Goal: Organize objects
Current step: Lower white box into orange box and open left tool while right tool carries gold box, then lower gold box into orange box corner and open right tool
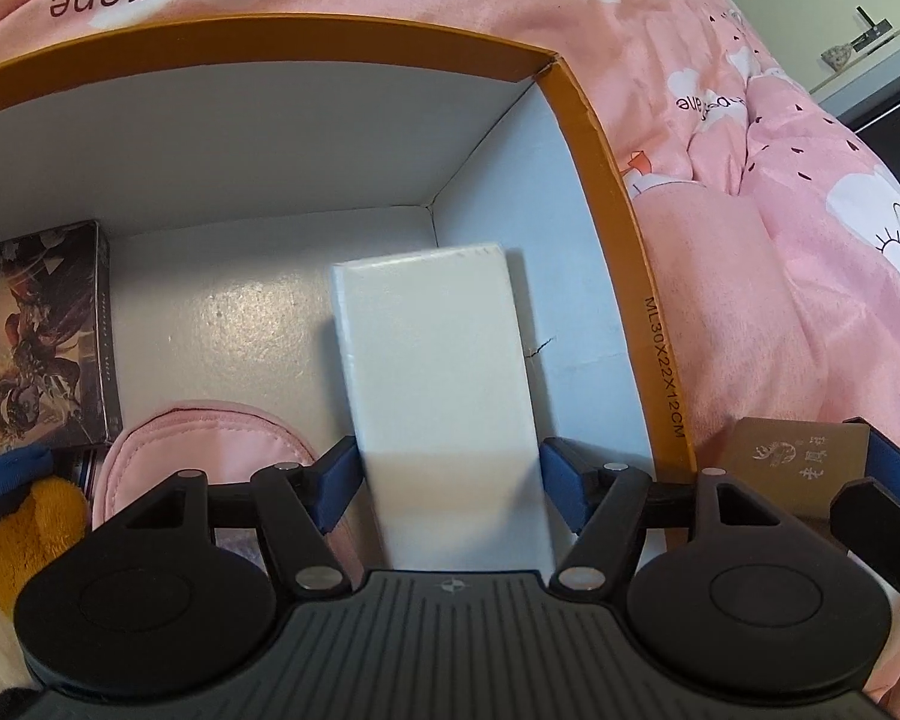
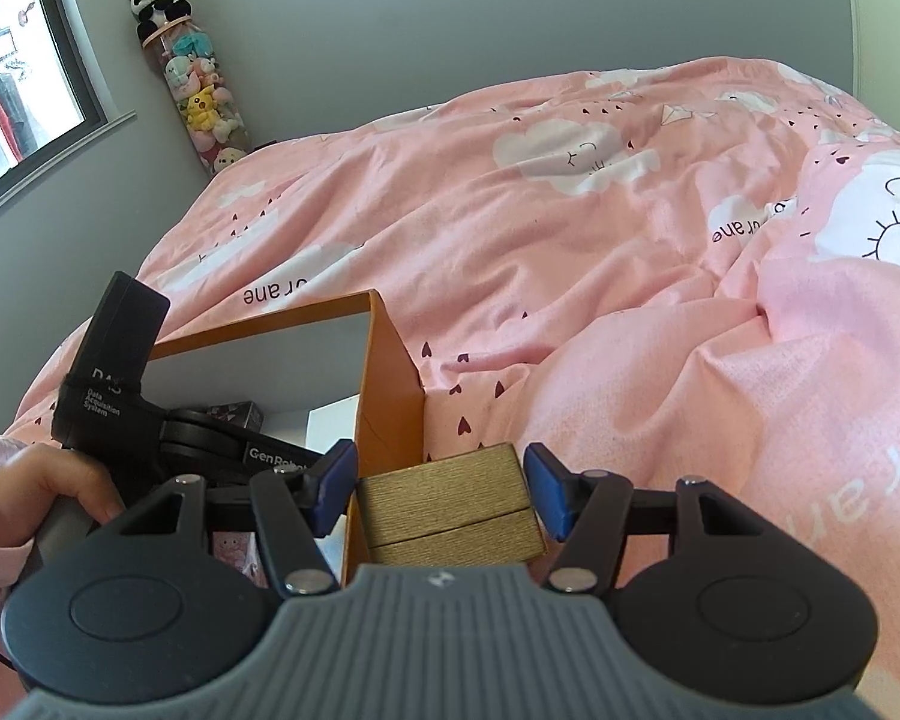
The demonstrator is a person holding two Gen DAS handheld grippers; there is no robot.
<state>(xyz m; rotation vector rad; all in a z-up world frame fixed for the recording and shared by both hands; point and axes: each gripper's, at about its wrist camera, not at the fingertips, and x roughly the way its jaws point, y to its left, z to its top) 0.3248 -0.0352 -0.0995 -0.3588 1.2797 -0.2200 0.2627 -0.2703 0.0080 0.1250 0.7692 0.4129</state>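
Observation:
An orange cardboard box [image 1: 594,138] with a white inside lies on the pink bed. My left gripper [image 1: 447,474] is inside it, its blue pads on both sides of a long white box [image 1: 438,360] that rests on the box floor near the right wall. My right gripper [image 2: 441,486] holds a tan woven-look box [image 2: 450,507] between its pads, just outside the orange box's right wall [image 2: 384,396]. The tan box also shows in the left wrist view [image 1: 792,465].
Inside the orange box lie a dark illustrated card box [image 1: 48,342], a pink pouch [image 1: 210,450] and an orange plush toy [image 1: 24,528]. The pink quilt [image 2: 630,276] surrounds the box. A tube of plush toys [image 2: 204,90] stands in the far corner by the window.

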